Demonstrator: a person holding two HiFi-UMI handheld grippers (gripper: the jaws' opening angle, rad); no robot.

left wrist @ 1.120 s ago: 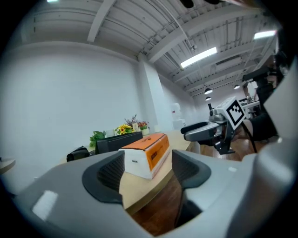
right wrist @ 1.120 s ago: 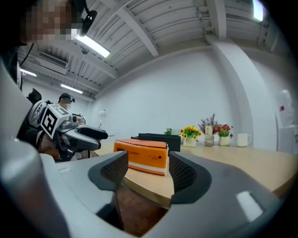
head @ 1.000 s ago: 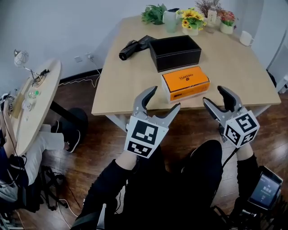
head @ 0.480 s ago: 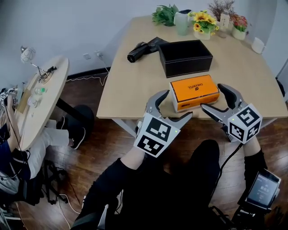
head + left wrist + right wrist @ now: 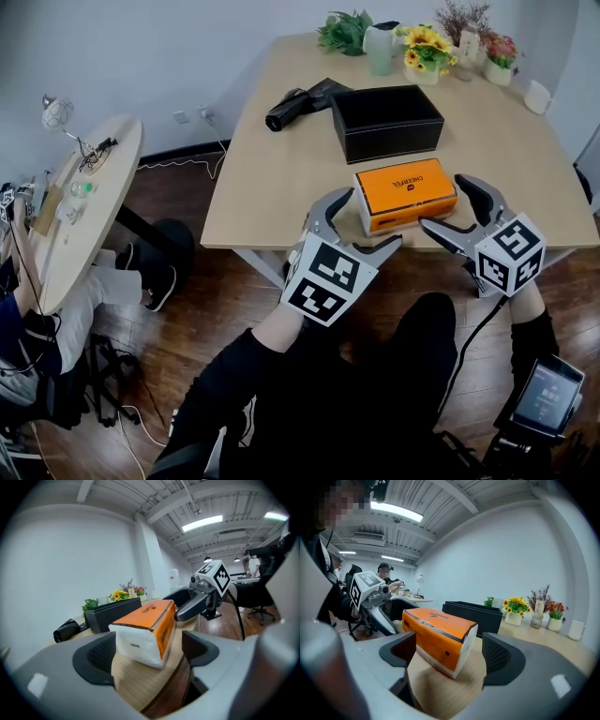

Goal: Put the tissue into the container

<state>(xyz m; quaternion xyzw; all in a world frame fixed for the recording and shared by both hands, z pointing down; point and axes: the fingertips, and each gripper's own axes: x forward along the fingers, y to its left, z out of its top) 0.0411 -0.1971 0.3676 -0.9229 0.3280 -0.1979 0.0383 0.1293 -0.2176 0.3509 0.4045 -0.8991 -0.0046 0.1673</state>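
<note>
An orange and white tissue pack (image 5: 405,193) lies near the front edge of the wooden table (image 5: 281,178). Behind it stands an empty black container (image 5: 386,122). My left gripper (image 5: 367,219) is at the pack's left end, my right gripper (image 5: 445,203) at its right end. Both sets of jaws are opening. In the left gripper view the pack's white end (image 5: 140,637) sits between the pads of the left gripper (image 5: 150,651), with gaps on both sides. In the right gripper view the pack (image 5: 438,632) sits likewise between the pads of the right gripper (image 5: 450,651), untouched.
A black handheld appliance (image 5: 291,103) lies left of the container. Flower pots (image 5: 427,47) and a white mug (image 5: 536,96) line the far edge. A round side table (image 5: 75,216) with small items stands at the left over a wooden floor.
Both grippers have moved forward from below the table edge to the tissue pack's two ends, and both sets of jaws have widened.
</note>
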